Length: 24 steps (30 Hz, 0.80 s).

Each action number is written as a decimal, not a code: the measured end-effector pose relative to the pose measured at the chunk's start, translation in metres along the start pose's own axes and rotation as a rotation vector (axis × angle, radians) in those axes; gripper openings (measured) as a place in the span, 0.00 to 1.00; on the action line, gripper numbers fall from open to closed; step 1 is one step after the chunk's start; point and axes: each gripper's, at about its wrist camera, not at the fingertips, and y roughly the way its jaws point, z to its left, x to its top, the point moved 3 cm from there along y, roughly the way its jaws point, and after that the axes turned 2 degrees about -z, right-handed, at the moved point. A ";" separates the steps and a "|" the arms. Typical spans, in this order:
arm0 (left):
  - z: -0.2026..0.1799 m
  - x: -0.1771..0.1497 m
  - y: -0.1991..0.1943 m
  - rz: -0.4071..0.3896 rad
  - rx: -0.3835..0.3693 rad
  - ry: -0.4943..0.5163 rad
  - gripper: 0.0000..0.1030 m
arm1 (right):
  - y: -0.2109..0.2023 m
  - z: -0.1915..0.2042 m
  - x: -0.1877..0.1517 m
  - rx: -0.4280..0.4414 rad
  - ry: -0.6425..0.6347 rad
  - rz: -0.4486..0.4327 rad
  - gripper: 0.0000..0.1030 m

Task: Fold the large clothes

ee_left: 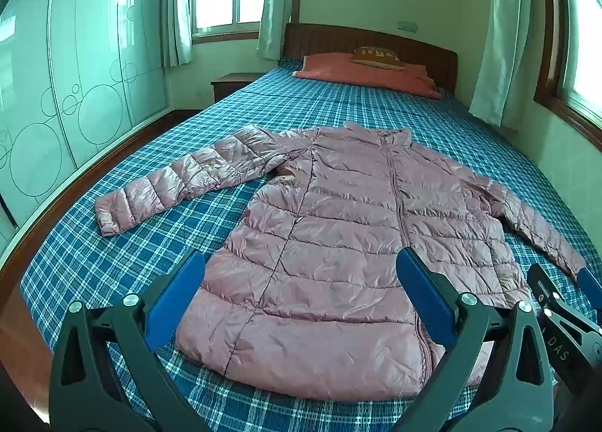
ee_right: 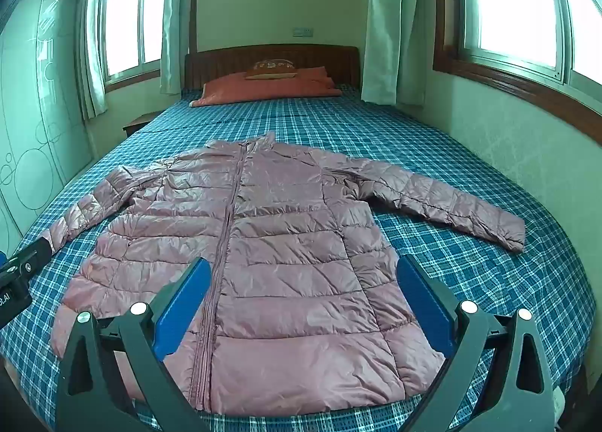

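While jacket [ee_left: 338, 228] lies flat ahead, left gripper [ee_left: 301, 304], right gripper [ee_right: 304, 304] wide, empty.

Legible marking "DAS" stands on the black body of the right gripper [ee_left: 590, 277], seen from the left wrist. The left gripper [ee_right: 9, 259] bears a label ending "t.AI"; the rest is cut off.
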 end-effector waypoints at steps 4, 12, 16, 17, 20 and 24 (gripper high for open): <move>0.001 0.000 -0.001 -0.005 0.003 -0.004 0.98 | -0.002 0.002 0.000 0.000 0.000 -0.002 0.95; 0.000 0.000 0.000 -0.003 0.003 -0.002 0.98 | -0.002 0.002 0.000 0.000 0.000 -0.002 0.95; -0.001 0.001 -0.002 -0.003 0.003 -0.001 0.98 | -0.001 0.002 0.000 -0.001 0.000 -0.002 0.95; -0.001 0.000 -0.002 -0.003 0.003 -0.002 0.98 | -0.001 0.003 0.000 -0.001 0.000 -0.002 0.95; -0.001 0.000 -0.002 -0.002 0.003 -0.001 0.98 | -0.001 0.003 0.000 0.000 0.000 -0.001 0.95; 0.000 0.000 -0.002 -0.001 0.002 -0.001 0.98 | -0.001 0.002 0.001 -0.001 -0.001 -0.001 0.95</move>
